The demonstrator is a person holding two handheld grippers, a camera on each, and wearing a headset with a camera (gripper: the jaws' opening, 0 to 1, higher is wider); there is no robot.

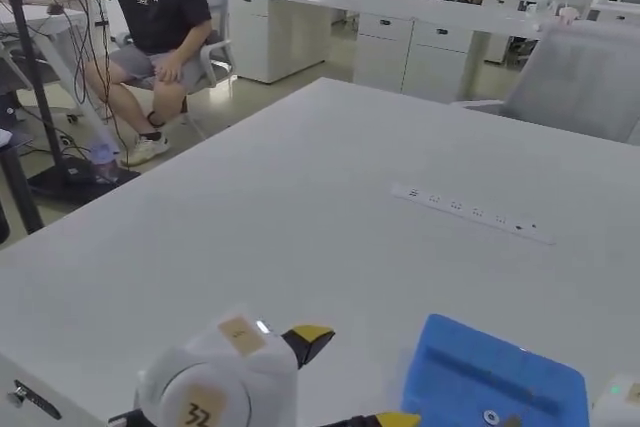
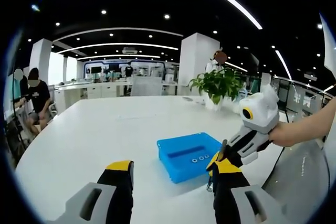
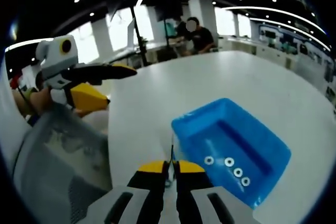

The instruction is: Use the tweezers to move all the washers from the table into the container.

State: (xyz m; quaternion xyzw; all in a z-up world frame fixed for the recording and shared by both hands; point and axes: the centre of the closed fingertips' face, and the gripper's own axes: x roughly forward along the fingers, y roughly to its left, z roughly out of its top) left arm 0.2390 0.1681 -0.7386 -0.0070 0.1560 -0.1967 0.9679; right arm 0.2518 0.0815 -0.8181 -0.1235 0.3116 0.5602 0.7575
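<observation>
1. The right gripper [image 3: 171, 167] has its yellow-tipped jaws pinched to a narrow slit around the tweezers [image 3: 171, 153]. The tweezers run forward between the jaws and point down at the table [image 3: 157, 93], just short of the container's near corner. The tweezer tips are too thin to tell whether they carry anything.
2. The left gripper [image 2: 172, 168] has its jaws spread wide and grips nothing. It hangs above the table, facing the container from the opposite side to the right gripper.
3. The blue container [image 3: 257, 135] sits on the table directly ahead of the right gripper. Four washers [image 3: 229, 162] lie in a short row on its floor, close together. In the left gripper view I can count only three of them for certain.
4. Around the container, the white tabletop looks bare as far as it is visible. A power strip [image 1: 470, 212] lies farther out, well apart from the work.
5. As I judge it, the moving is finished or very nearly so, since the washers I can make out are already in the container. The edge of the table nearest the person is cut off, so a stray washer could be lying there. What seems left is a check of that edge and setting the tweezers down.
</observation>
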